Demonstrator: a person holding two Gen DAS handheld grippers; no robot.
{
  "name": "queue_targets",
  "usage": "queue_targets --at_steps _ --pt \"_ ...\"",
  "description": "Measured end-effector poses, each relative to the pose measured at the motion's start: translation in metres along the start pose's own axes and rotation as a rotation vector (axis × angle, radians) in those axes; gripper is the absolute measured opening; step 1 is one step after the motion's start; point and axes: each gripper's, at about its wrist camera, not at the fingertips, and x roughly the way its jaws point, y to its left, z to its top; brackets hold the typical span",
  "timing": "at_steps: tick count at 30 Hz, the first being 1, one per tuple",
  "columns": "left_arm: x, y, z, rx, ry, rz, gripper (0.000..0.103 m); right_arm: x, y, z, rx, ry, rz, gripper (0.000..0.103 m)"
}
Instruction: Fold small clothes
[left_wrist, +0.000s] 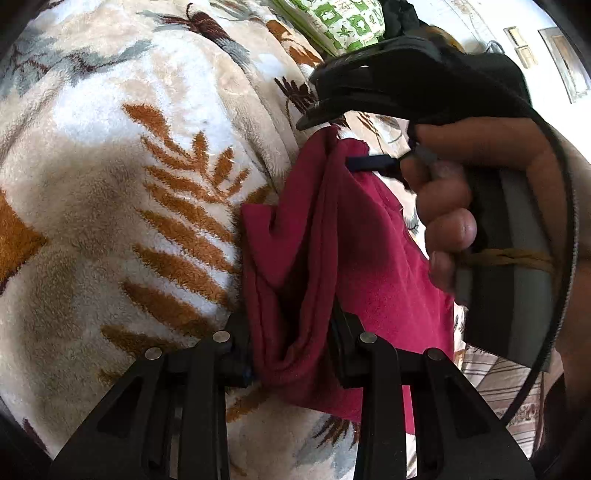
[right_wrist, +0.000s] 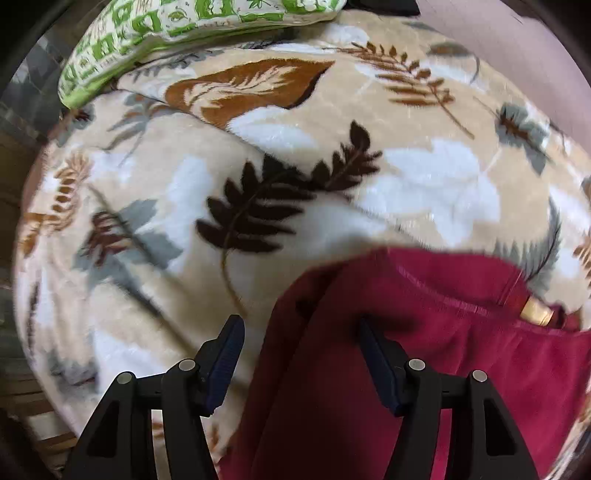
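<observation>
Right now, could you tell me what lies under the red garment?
The leaf-print blanket shows all around the red garment; whatever lies directly beneath it is covered.

Matt crimson knit garment (left_wrist: 321, 258) on plush, fuzzy leaf-print blanket (left_wrist: 110, 184) (gripper (left_wrist: 291, 347) matt black plastic)

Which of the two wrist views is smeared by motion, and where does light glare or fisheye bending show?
Right wrist view: the leaf-print blanket and red garment are smeared, while the tongs stay sharp. Left wrist view: crisp, with white glare on the wall at upper right. Both views bend strongly toward dark corners.
</observation>
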Motion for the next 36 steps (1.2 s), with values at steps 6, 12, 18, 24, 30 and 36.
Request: queue_targets --at_steps 6,12,18,24,30,36 --pt "-0.015 -0.012 -0.003 0.033 -0.006 -0.062 0.013 -0.026 -0.020 -0.010 -0.004 -0.082 0.056 0.016" --pt "-0.035 -0.050 -0.020 0.207 -0.070 -0.102 0.012 -0.072 -0.076 -0.032 0.050 -0.172 0.152 0.015" --pt "-0.031 -0.117 -0.061 0.512 -0.057 -0.169 0.012 -0.115 -0.149 -0.066 0.101 -0.216 0.136 0.014" --pt "-0.011 -0.168 -0.112 0.757 -0.016 -0.230 0.012 -0.135 -0.236 -0.101 0.164 -0.220 0.106 0.014" --pt "0.024 -0.194 -0.152 0.887 0.089 -0.296 0.012 -0.119 -0.297 -0.132 0.199 -0.198 0.078 0.014" --pt "0.060 -0.199 -0.163 0.859 0.213 -0.299 0.019 -0.085 -0.330 -0.154 0.231 -0.233 0.037 0.015"
